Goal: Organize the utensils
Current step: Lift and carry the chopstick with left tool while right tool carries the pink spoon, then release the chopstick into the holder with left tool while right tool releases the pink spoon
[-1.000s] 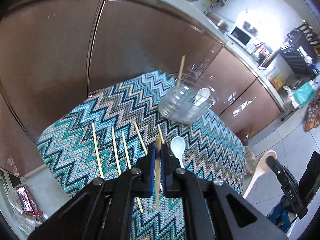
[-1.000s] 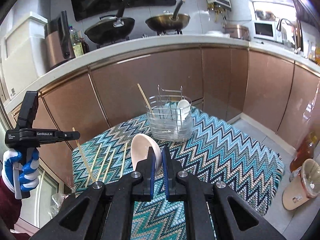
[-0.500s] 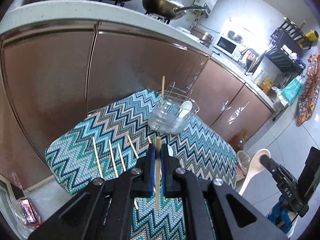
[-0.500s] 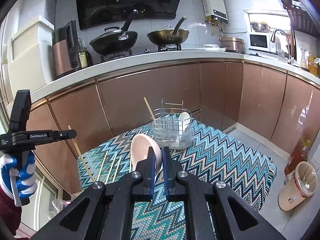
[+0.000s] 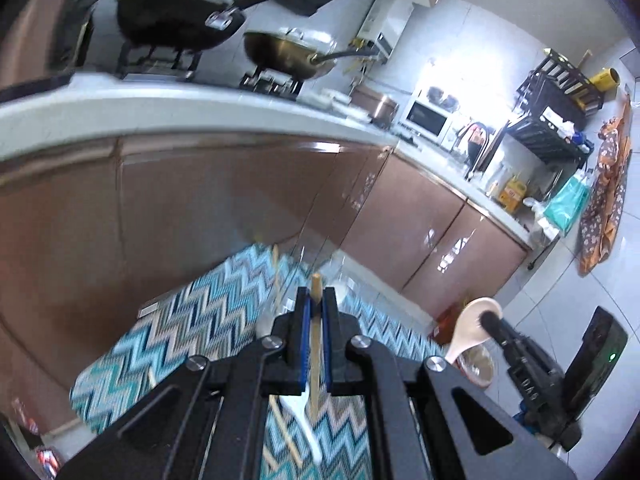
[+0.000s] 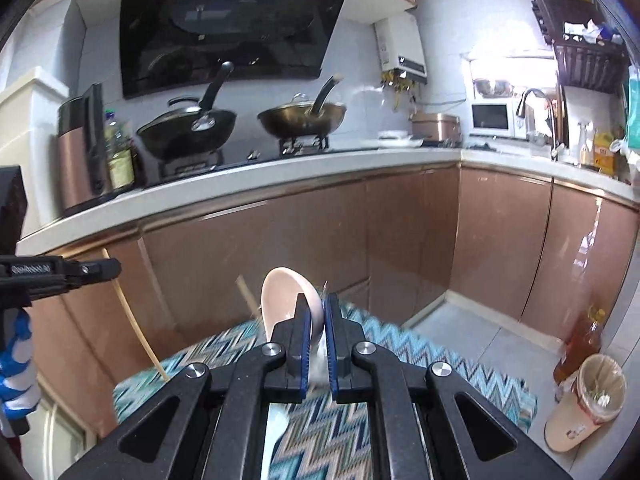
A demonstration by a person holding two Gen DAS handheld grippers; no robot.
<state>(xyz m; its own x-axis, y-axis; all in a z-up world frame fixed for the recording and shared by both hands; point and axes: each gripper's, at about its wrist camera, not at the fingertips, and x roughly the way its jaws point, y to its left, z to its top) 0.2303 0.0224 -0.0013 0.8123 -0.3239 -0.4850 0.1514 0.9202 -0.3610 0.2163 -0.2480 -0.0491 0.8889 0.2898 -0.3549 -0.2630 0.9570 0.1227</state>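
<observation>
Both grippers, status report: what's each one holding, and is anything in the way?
Left gripper shut on chopstick. Right gripper shut on spoon. Both raised above zigzag cloth. Nothing blocking.

We have raised both grippers away from the zigzag cloth point(image 5: 200, 320) over the last second. In the left wrist view, the cloth has dropped to the lower part of the frame, and the stove pans point(image 5: 172, 20) and countertop point(image 5: 160, 108) have come into sight. The left gripper point(image 5: 315, 300) has carried its chopstick point(image 5: 316, 344) up with it. In the right wrist view, the range hood point(image 6: 224, 20) now fills the top, and the utensil rack has slid behind the spoon point(image 6: 286, 300) in the right gripper point(image 6: 316, 308).
</observation>
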